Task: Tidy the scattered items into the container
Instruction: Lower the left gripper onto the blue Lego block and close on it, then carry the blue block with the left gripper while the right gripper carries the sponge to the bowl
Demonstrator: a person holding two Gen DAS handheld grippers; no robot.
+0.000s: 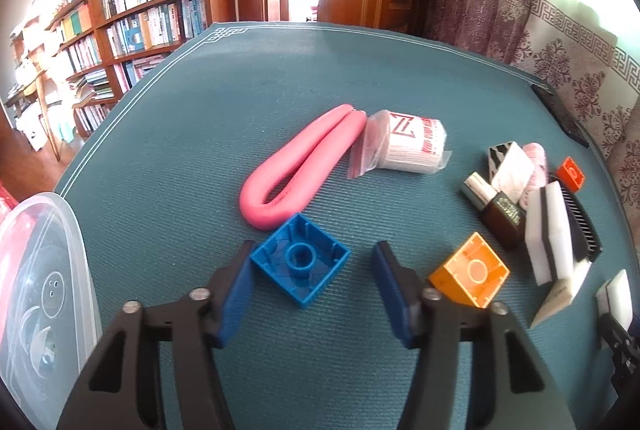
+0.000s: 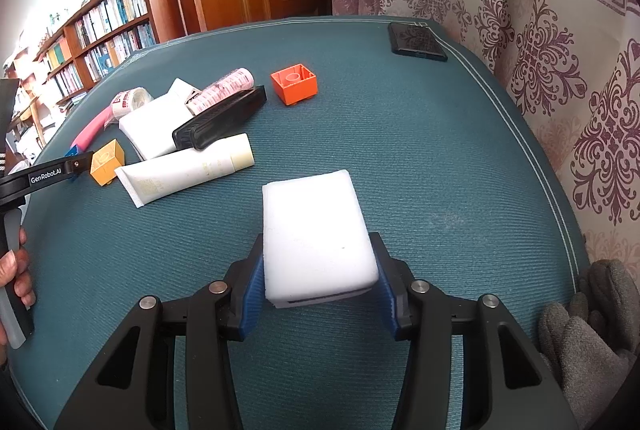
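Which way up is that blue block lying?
Upside down: the blue block lies with its hollow underside and inner tube facing up on the mat.

Bare mat (image 2: pixel 400 150) lay open ahead and right of the white sponge (image 2: pixel 316 238); the tube (image 2: pixel 188 170) and black comb (image 2: pixel 220 118) crowded its left.

A: How does the left gripper (image 1: pixel 312 290) stand?

B: Its jaws are spread wide, blue pads facing each other, nothing between them. It hangs low, pointing forward and slightly down.

A: And the right gripper (image 2: pixel 320 294)?

B: Its jaws are closed on a white block, pads pressed against both sides.

A: Any hand showing?

B: In the right wrist view, a hand (image 2: pixel 16 274) wraps the left gripper's handle at the left edge, fingers curled around it.
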